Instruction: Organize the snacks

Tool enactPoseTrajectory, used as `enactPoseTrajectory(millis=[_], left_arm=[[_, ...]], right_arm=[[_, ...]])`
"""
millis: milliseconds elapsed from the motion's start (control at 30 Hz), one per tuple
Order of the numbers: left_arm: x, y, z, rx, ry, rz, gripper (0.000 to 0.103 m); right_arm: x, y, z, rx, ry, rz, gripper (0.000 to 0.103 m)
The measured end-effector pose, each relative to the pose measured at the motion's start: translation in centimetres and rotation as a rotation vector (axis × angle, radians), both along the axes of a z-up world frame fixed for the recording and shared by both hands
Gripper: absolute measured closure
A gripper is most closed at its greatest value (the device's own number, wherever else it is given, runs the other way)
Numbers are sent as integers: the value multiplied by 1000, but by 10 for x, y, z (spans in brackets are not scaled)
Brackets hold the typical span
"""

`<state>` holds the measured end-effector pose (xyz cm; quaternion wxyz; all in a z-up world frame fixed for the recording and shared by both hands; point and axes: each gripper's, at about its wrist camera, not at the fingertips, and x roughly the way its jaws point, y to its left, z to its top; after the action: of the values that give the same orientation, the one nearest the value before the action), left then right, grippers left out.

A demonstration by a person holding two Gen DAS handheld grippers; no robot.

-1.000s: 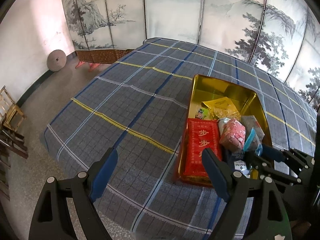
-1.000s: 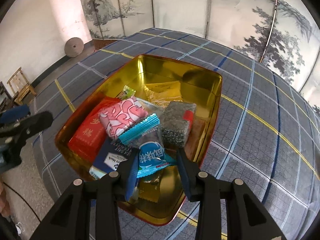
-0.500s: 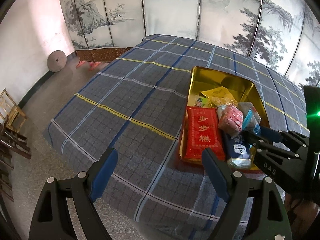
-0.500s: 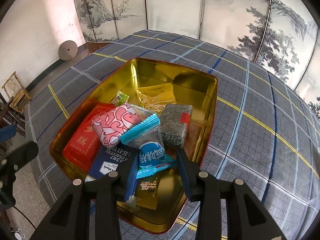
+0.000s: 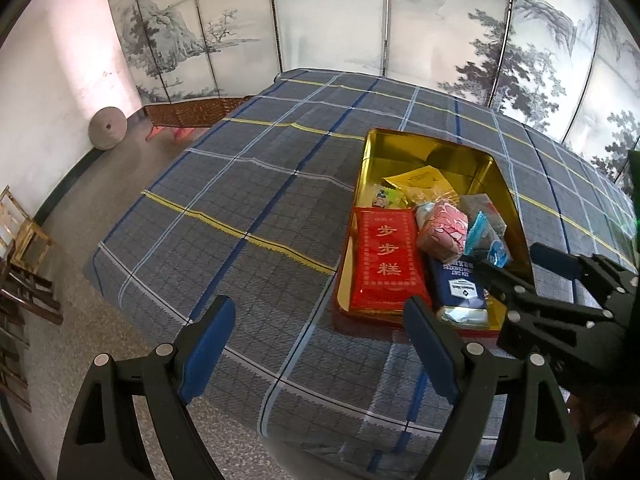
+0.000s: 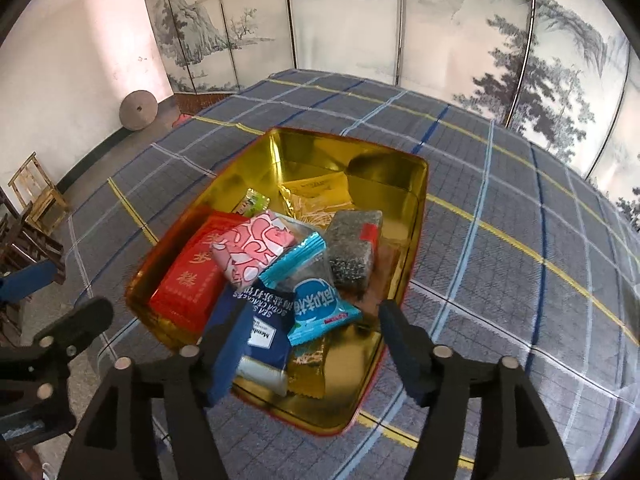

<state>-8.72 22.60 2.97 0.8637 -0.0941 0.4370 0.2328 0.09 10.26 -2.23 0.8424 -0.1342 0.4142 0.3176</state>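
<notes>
A gold tin [image 6: 320, 152] on the plaid cloth holds a pile of snack packets: a red one [image 6: 188, 280], a pink one [image 6: 252, 248], a navy cracker pack [image 6: 260, 320], a grey block [image 6: 354, 248] and a light-blue packet [image 6: 320, 304]. My right gripper [image 6: 316, 344] hovers over the tin's near end. Its jaws are opening, and the light-blue packet lies loose on the pile between the fingertips, with neither pad pressing on it. My left gripper [image 5: 320, 344] stands open over bare cloth left of the tin [image 5: 400, 136], holding nothing. Each gripper shows in the other's view: the right gripper [image 5: 520, 264] and the left gripper [image 6: 56, 300].
A painted folding screen [image 5: 328, 20] stands behind the table. The plaid cloth [image 5: 240, 200] drops off at the near and left edges to a speckled floor [image 5: 68, 272]. A round stone disc [image 5: 107, 128] leans on the wall, and wooden chairs [image 5: 24, 232] stand at the left.
The right gripper's jaws have spread wide apart, and the light-blue packet that sat pinched between them now rests on the pile. The left gripper's jaws have kept the same gap.
</notes>
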Motion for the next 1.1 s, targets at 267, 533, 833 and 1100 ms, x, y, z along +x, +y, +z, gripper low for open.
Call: enactPoseTrajectory(millis=[267, 533, 833, 1100], left_arm=[[2, -4, 3, 7, -2, -5, 18], [6, -12, 5, 16, 0, -21, 18], [8, -15, 6, 1, -3, -34, 18], [11, -16, 6, 1, 0, -41, 18]], right_arm=[[-13, -16, 8, -4, -24, -9, 22], [-15, -28, 2, -15, -6, -25, 22], [-18, -37, -3, -16, 20, -33, 22], [-18, -41, -3, -18, 17, -37, 22]])
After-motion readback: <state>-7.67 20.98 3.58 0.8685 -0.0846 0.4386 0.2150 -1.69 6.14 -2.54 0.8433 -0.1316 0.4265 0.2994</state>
